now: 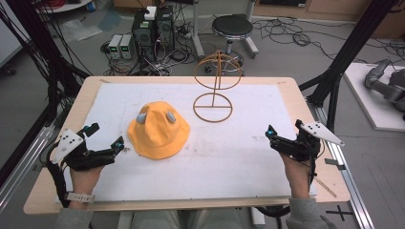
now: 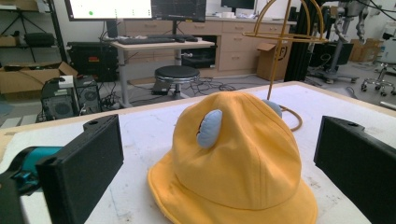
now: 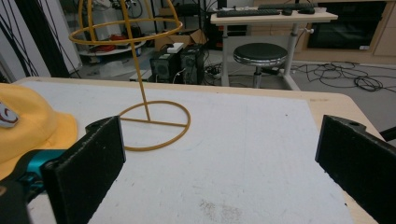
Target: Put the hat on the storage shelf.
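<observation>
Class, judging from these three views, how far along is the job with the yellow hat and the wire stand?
Done: nothing yet; the yellow hat lies flat on the white mat, apart from the wire stand, which stands bare. In hand: the left gripper rests open beside the hat, facing it; the right gripper sits open at the mat's far side, holding nothing. Left: probably gripping the hat, lifting it and setting it on the stand's dome.

floor: black stool (image 1: 232,27) standing beyond the table's far edge; two computer towers (image 1: 153,27) sitting left of it | cables (image 1: 282,28) lying loose | far right: grey machine (image 1: 387,81), possibly a robot arm, resting
</observation>
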